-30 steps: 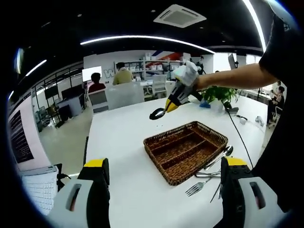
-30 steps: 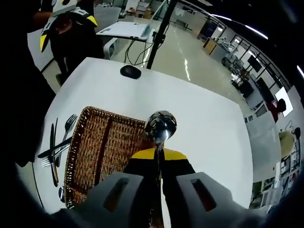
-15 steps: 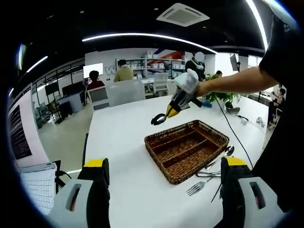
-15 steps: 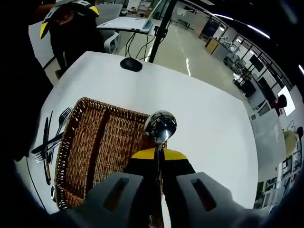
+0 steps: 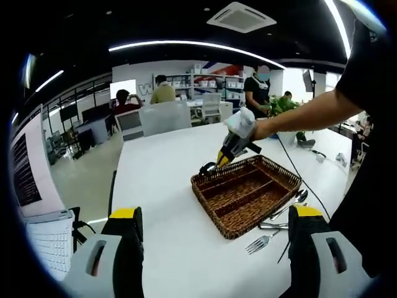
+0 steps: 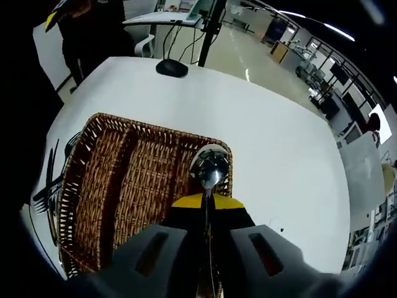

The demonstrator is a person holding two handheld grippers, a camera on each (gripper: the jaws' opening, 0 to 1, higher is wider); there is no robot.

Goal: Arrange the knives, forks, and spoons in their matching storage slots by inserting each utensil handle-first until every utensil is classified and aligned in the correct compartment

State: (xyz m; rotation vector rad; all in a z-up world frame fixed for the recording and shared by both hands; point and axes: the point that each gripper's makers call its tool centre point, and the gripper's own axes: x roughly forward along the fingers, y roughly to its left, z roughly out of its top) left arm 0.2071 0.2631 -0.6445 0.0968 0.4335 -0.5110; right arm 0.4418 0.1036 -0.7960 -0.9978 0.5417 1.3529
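In the left gripper view the left gripper [image 5: 211,248] hangs nearest, fingers spread and holding nothing. Just beyond it on the white worktop [image 5: 161,186], a fork [image 5: 263,243] and other loose utensils lie beside the near right edge of the wicker tray [image 5: 245,192]. At the tray's far corner the right gripper [image 6: 205,214] has its fingers pinching a spoon [image 6: 209,169], bowl forward, low over the end slot. Spoon placement looks under way; next comes lowering it into that slot, lined up lengthwise, then letting go.
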